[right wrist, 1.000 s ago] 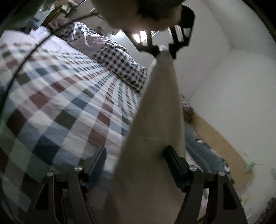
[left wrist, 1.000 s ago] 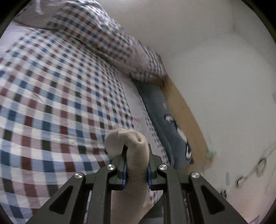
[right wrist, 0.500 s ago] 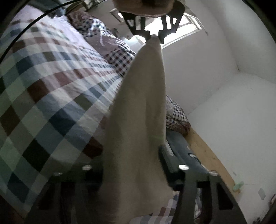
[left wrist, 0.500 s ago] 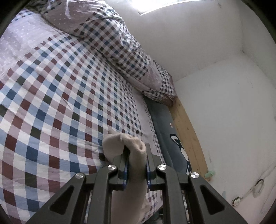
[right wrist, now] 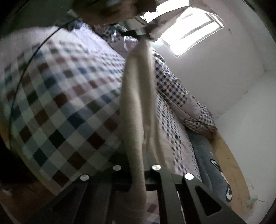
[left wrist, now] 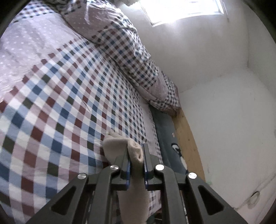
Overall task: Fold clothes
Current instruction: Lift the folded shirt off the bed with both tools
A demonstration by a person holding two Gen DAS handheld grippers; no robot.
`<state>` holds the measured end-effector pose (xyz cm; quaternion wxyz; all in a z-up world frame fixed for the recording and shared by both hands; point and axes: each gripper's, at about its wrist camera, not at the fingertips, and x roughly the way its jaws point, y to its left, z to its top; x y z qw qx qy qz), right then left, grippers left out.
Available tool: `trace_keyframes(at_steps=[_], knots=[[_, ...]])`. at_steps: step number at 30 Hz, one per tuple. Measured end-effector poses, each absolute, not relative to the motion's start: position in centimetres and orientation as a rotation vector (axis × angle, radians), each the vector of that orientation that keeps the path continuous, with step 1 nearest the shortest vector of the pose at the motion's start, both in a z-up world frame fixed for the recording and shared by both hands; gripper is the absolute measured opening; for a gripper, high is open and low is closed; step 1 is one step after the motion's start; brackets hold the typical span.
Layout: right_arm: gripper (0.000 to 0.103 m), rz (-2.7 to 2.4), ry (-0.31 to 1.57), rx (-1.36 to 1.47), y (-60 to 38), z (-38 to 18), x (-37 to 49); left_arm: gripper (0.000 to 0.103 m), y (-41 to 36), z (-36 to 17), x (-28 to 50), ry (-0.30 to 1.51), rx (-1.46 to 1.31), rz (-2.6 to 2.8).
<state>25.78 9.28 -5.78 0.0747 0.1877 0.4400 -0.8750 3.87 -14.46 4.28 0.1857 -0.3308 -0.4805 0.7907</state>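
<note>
A long beige garment (right wrist: 136, 103) hangs stretched above the checked bed (right wrist: 69, 103). Its upper end is pinched in my left gripper (right wrist: 136, 32), seen at the top of the right wrist view under a person's hand (right wrist: 112, 10). My right gripper (right wrist: 138, 170) has its jaws drawn close together on the lower part of the cloth; its fingertips are dark and blurred. In the left wrist view my left gripper (left wrist: 136, 155) is shut on a bunched end of the beige garment (left wrist: 119, 146), which droops below the fingers.
The checked bedspread (left wrist: 60, 103) fills the left, with a folded checked duvet (left wrist: 124, 51) along the wall. A grey-blue cloth with cartoon eyes (left wrist: 165, 137) lies by the bed's edge beside a wooden strip (left wrist: 188, 146). A bright window (right wrist: 189, 29) is above. A thin cable (right wrist: 22, 77) arcs at left.
My right gripper's jaws went from wide open around the beige garment to closed on it. Both grippers have risen and tilted, so more wall and window show.
</note>
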Motion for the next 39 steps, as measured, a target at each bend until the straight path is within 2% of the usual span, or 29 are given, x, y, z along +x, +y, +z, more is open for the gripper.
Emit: trace_keyframes(at_steps=[3,7,14,19,29,39], knots=[[0.004,-2.584,1.264,0.567,11.0,-2.4,26.3,0.010,-15.8,5.2,6.0,-1.415,-0.898,2.235],[0.004,-2.548,1.280,0.522,12.0,2.7,25.3,0.010,-18.4,7.0,10.0,-1.534,-0.838,2.265],[0.004,-2.402,1.253,0.384,8.8,11.0,23.0,0.010,-24.2,11.8,17.5,-1.695,-0.654,2.368],[0.004,-2.296,1.211,0.282,4.9,14.9,20.3,0.010,-29.0,15.6,22.6,-1.773,-0.497,2.454],[0.004,-2.109,1.120,0.029,-11.1,19.7,17.0,0.010,-40.9,22.2,30.0,-1.808,-0.215,2.714],[0.004,-1.934,1.049,-0.078,-32.2,21.8,14.2,0.010,-53.5,23.3,33.8,-1.861,-0.003,2.920]])
